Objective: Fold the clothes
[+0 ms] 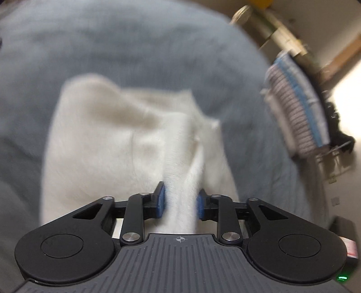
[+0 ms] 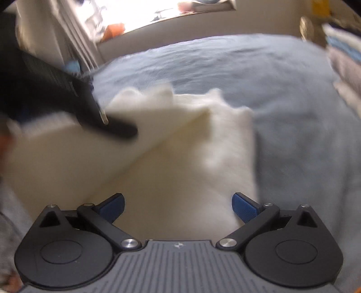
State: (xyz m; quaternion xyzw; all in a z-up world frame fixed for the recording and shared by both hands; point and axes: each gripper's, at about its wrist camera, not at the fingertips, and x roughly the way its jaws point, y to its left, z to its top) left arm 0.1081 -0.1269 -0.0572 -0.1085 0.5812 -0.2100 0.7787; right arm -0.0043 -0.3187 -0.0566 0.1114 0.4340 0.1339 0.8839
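Note:
A white fleecy garment (image 1: 108,139) lies partly folded on a blue-grey bedspread (image 1: 135,40). A bunched strip of it runs up between the blue pads (image 1: 160,200) of my left gripper (image 1: 180,202), filling the gap and touching both, so the gripper is shut on it. In the right wrist view the same white garment (image 2: 185,162) shows a raised fold running diagonally. The left gripper's black body (image 2: 85,108) reaches over the garment's left part. My right gripper (image 2: 178,207) hovers open and wide above the near edge with nothing between its fingers.
A stack of folded striped and blue cloths (image 1: 297,108) sits at the bed's right side, with dark items and a wire rack beyond. A bright window sill (image 2: 158,13) and a pale wall lie past the bed's far edge. Bare bedspread (image 2: 293,112) surrounds the garment.

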